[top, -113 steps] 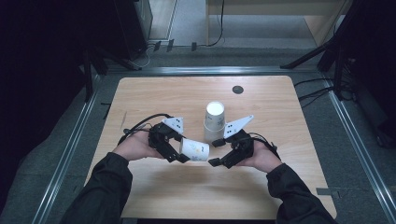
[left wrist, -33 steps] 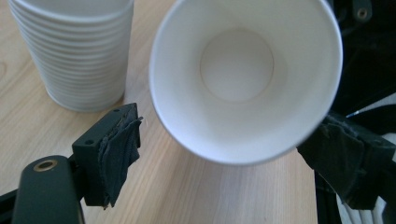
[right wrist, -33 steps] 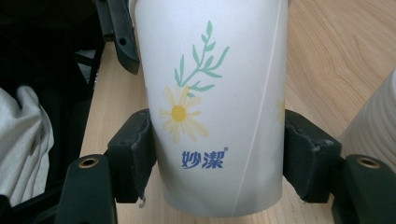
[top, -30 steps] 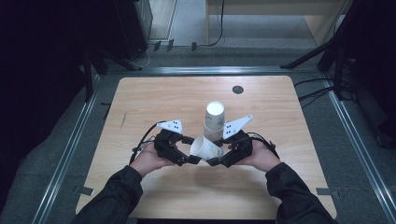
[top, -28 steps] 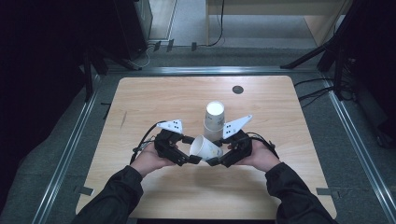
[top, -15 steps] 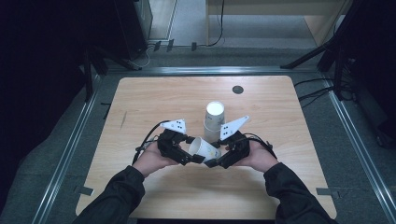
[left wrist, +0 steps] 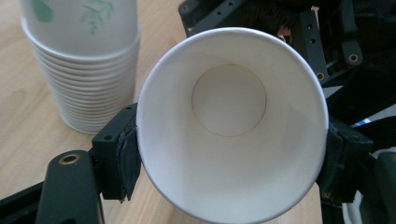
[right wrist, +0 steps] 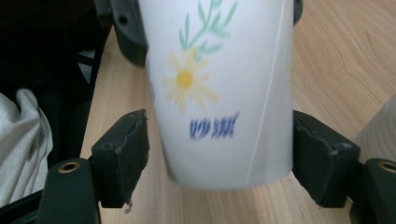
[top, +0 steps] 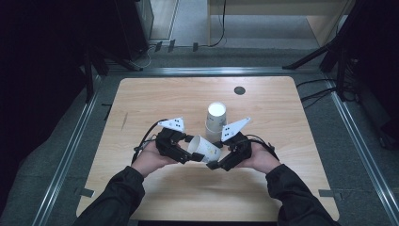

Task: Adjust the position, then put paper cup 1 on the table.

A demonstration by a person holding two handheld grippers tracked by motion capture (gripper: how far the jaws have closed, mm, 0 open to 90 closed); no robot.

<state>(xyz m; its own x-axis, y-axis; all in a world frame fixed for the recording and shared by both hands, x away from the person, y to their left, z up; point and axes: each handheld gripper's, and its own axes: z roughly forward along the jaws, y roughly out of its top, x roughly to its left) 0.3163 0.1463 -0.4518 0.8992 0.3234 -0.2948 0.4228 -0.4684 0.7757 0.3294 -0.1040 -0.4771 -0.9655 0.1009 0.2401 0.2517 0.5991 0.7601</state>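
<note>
Nearest the person, a single paper cup (top: 203, 148) lies on its side between the two grippers, above the wooden table (top: 141, 101), its long axis running roughly level from left to right. Its open mouth faces the left gripper (top: 181, 151) and its closed base faces the right gripper (top: 221, 157). From the left gripper view the cup (left wrist: 231, 123) is looked into straight down its bore: white inside, nothing in it, and the left gripper (left wrist: 231, 158) has just been closing, its pads pressing the rim on both sides, so it holds the cup. From the right gripper view the cup's (right wrist: 219, 93) base end, printed with a yellow flower and green leaves, sits between the jaws of the right gripper (right wrist: 219, 163), which have just been opening; a gap shows on each side, pads clear of the wall. Farther back, a stack of paper cups (top: 215, 121) stands upright on the table, just behind the grippers; its inside is not visible.
</note>
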